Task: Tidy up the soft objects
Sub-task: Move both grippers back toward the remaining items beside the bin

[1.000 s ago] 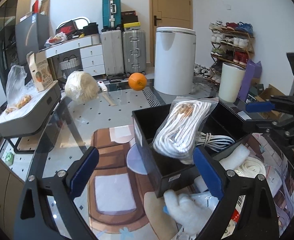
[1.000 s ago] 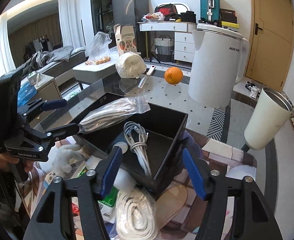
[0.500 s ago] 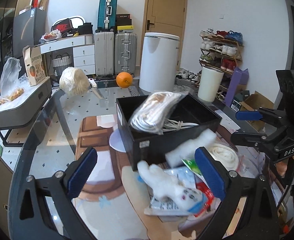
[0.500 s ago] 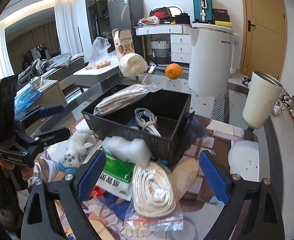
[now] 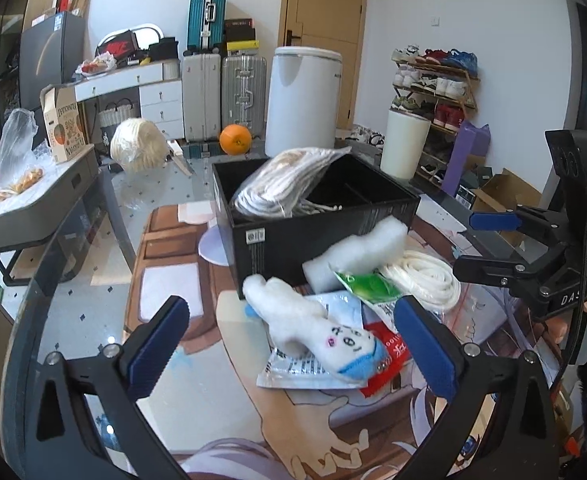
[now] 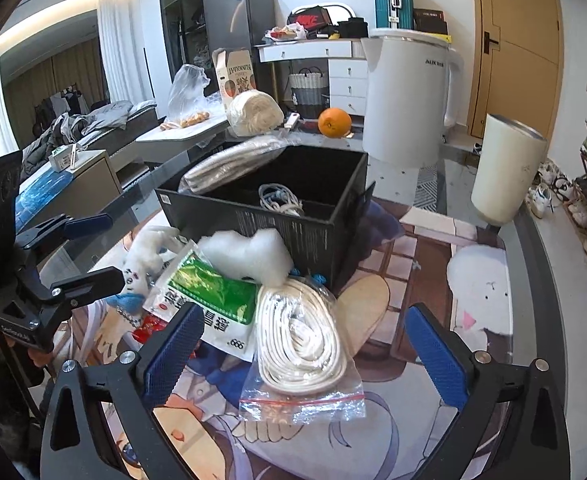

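Both your grippers, left gripper [image 5: 293, 344] and right gripper [image 6: 305, 344], spread wide, empty; bagged rope [image 5: 289, 184] leans in the black box [image 5: 317, 236].

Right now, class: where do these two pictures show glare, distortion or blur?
Left wrist view: fisheye bends the door; dark vignette corners; glare dots on the glass table. Right wrist view: ceiling strip blown out; the bagged rope glints; both sharp.
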Demonstrator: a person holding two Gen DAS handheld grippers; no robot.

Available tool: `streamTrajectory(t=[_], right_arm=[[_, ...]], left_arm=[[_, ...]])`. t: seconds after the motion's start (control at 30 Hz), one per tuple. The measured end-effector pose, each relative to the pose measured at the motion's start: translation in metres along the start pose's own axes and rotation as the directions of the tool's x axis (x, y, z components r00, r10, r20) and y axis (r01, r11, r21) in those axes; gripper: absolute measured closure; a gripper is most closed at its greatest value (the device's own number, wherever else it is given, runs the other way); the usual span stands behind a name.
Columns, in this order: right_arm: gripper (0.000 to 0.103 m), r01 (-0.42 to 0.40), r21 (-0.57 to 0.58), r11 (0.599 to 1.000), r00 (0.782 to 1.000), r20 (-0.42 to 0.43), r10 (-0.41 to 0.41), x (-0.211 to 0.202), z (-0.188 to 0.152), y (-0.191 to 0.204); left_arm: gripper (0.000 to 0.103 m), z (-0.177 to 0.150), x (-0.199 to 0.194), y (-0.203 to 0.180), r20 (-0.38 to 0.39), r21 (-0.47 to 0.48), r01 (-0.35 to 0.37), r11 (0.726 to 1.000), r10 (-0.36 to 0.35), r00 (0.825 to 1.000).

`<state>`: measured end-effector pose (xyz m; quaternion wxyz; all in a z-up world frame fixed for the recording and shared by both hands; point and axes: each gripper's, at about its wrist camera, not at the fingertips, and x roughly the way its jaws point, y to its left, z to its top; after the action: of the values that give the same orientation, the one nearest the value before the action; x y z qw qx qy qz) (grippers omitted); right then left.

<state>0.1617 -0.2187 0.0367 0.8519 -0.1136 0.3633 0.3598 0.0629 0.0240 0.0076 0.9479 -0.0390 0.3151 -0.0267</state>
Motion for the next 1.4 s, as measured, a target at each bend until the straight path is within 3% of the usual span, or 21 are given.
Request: streamTrajectory(t=[0.63, 1.4], right_arm=[[0.001, 0.081, 0.010, 0.997, 0.983, -0.167, -0.078, 0.039, -0.004, -0.006], [0.001, 0.073, 0.042, 0.996, 0.979, -0.195, -0.063, 0.062, -0.009, -0.003]], left_arm=[[0.000, -0.005, 0.011, 0.000, -0.028, 0.010, -0.046, 0.999, 0.046, 0.999], [0.000, -0.004, 0.017, -0.002, -0.062, 0.019, -0.038, 0.999, 0.039, 0.997]])
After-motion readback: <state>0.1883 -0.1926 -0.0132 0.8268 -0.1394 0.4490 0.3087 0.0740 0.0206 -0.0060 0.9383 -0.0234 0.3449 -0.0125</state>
